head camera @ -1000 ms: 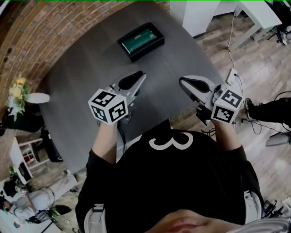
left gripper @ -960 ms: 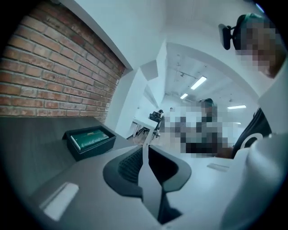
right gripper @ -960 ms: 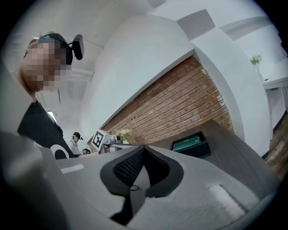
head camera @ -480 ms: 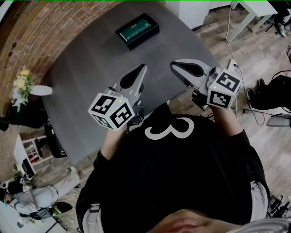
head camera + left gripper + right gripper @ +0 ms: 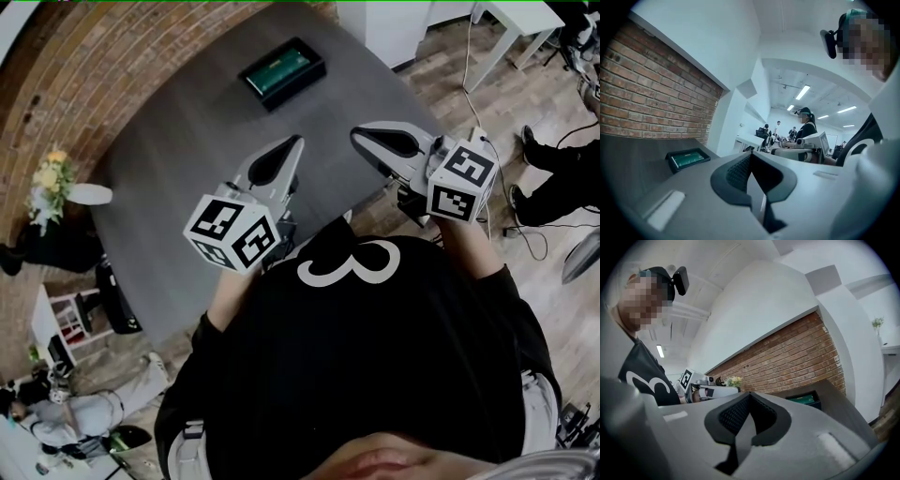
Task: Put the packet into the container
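A green packet lies inside the black container at the far end of the dark grey table. My left gripper is shut and empty, held above the table's near part and well short of the container. To its right, my right gripper is also shut with nothing in it. In the left gripper view the jaws meet, and the container with the packet sits left of them. The right gripper view shows its jaws together, with the container far right.
A white vase of flowers stands at the table's left edge by the brick wall. Cables and a power strip lie on the wood floor to the right. White desks and other people are farther off.
Both grippers have lifted and drawn back toward the person's chest, away from the container. The packet stays in the container.
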Demonstrator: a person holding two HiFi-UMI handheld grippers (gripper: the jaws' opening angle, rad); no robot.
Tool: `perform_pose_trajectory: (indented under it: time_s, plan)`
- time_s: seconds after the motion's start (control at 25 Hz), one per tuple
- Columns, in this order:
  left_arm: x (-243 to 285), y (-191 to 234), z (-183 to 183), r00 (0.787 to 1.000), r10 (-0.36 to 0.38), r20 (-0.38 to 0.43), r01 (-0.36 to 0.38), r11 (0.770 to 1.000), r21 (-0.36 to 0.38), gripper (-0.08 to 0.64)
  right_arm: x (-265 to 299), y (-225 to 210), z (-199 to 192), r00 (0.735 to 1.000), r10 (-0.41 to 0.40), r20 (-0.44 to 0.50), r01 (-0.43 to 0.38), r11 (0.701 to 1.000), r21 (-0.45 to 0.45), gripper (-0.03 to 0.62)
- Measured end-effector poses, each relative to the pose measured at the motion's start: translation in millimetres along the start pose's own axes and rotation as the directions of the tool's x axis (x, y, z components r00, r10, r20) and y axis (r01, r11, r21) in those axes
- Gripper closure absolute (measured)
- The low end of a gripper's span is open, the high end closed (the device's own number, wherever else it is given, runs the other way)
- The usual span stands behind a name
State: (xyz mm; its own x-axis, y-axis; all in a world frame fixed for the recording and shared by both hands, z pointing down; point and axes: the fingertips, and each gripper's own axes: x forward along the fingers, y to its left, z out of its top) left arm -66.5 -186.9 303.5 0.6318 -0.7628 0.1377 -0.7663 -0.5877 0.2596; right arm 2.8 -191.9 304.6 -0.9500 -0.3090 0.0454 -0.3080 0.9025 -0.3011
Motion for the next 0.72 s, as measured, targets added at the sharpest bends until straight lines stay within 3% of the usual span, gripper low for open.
perform_pose_trajectory:
  time_s: [0.44, 0.72]
  plan:
    - [3.5, -1.0, 9.6, 1.0, -0.009, 0.011, 0.008, 0.999, 0.044, 0.548, -0.2, 0.2, 6.7, 1.0, -0.007, 0.01, 0.008, 0.999, -0.038, 0.592]
    - [1.2, 1.2, 6.5, 1.0, -0.018, 0.01, 0.018, 1.0, 0.025, 0.548, 5.4, 1.1, 1.9, 1.0, -0.005, 0.007, 0.005, 0.999, -0.036, 0.592]
